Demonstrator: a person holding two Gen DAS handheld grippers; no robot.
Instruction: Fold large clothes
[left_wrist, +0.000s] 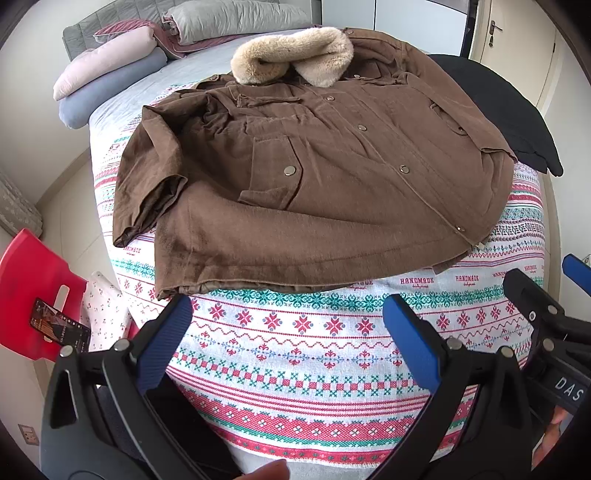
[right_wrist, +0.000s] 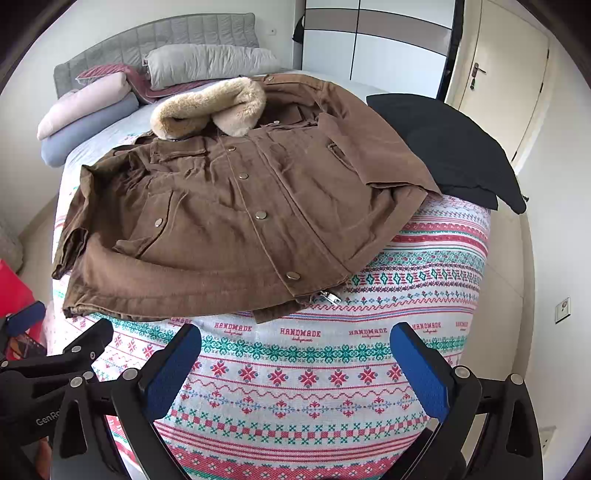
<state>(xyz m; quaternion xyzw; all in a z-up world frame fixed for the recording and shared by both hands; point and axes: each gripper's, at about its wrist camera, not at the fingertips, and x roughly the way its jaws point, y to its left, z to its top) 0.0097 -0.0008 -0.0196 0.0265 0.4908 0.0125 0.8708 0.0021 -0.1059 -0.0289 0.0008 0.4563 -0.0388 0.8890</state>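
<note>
1. Jacket (left_wrist: 314, 177) lay face up on the patterned blanket (left_wrist: 295, 354) that covered the bed, collar toward the pillows (left_wrist: 110, 74) and hem toward the person, snaps done up down the front.
2. Left gripper (left_wrist: 288, 332) hovered over bare blanket just short of the hem, blue pads spread wide and holding nothing.
3. Right gripper (right_wrist: 295, 365) hung likewise near the hem on its own side, spread and empty, so no fold appeared to have been started.
4. A sensible first move, judging from the layout, was to take one sleeve at the cuff and carry it across the chest. The sleeve on the left (left_wrist: 147, 184) was crumpled and doubled near its cuff, so it called for smoothing flat before folding.
5. The sleeve on the right (right_wrist: 369, 147) lay partly over a folded black garment (right_wrist: 454, 147); a pinch there had to catch brown cloth only, or the black piece would likely be dragged along.
6. The cloth looked thick and padded, a matte brown with flap pockets and metal snaps, so each pinch needed a deep bite well in from the edge.
7. The fur collar (left_wrist: 295, 55) was bulky and tan; I judged it would keep the final bundle from lying flat, so it was best folded inward last.
8. A zip pull (right_wrist: 328, 295) poked out below the hem.
</note>
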